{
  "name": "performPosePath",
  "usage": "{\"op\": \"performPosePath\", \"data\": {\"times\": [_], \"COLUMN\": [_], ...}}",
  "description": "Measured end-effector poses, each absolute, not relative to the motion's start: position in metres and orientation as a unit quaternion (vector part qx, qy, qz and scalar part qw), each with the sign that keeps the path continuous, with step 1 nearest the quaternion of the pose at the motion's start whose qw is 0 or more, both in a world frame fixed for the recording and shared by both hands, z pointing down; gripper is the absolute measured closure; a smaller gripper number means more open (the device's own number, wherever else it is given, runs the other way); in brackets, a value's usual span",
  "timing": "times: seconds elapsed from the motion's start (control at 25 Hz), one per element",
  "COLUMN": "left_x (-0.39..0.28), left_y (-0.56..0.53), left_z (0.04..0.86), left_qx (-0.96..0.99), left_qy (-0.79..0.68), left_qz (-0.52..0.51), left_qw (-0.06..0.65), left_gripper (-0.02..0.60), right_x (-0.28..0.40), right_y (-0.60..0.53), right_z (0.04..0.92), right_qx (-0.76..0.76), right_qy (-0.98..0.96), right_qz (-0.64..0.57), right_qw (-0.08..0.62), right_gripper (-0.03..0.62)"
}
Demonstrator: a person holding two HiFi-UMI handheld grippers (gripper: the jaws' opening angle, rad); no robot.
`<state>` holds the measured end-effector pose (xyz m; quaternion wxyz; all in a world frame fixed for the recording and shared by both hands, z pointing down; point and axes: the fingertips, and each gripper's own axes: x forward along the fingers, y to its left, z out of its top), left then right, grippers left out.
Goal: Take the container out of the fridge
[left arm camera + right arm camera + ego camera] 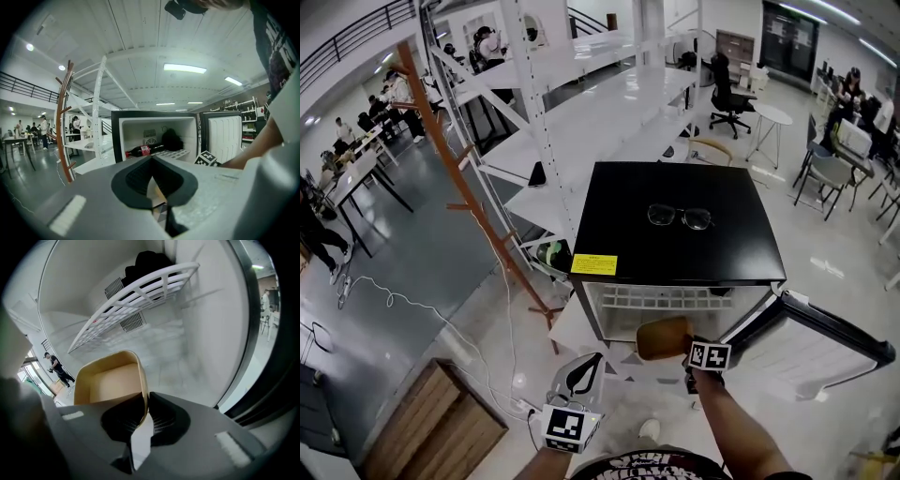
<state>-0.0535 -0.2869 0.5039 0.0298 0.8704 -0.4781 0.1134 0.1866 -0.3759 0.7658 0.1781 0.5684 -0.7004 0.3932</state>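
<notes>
The black mini fridge [675, 234] stands with its door [811, 347] swung open to the right. A tan, empty open-top container [664, 337] is at the fridge's mouth, below the wire shelf [661, 298]. My right gripper [686, 341] is shut on its rim. In the right gripper view the container [110, 380] tilts in front of the jaws, with the rim pinched by the right gripper [143, 405] and the white fridge interior behind. My left gripper [584, 373] hangs low to the left of the fridge, and the left gripper [153, 163] looks shut with nothing in it.
Glasses [680, 217] lie on the fridge top. A cola bottle [143, 150] and a black object [171, 139] lie on the wire shelf [136, 291]. White metal shelving [581, 103] and an orange wooden rack [455, 178] stand to the left; a wooden crate [431, 427] sits lower left.
</notes>
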Motion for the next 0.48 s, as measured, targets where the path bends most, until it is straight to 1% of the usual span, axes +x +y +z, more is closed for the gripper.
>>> {"op": "performPosePath", "data": {"times": [0.48], "left_x": [-0.043], "left_y": [-0.292], "left_z": [0.498], "left_qx": [0.881], "left_qy": [-0.459], "left_qz": [0.109], "left_qw": [0.021], "left_gripper": [0.58], "right_x": [0.186], "right_y": [-0.372], "right_z": [0.738], "right_qx": [0.573], "right_qy": [-0.711], "right_qz": [0.375], "right_qw": [0.161], "right_gripper": [0.545]}}
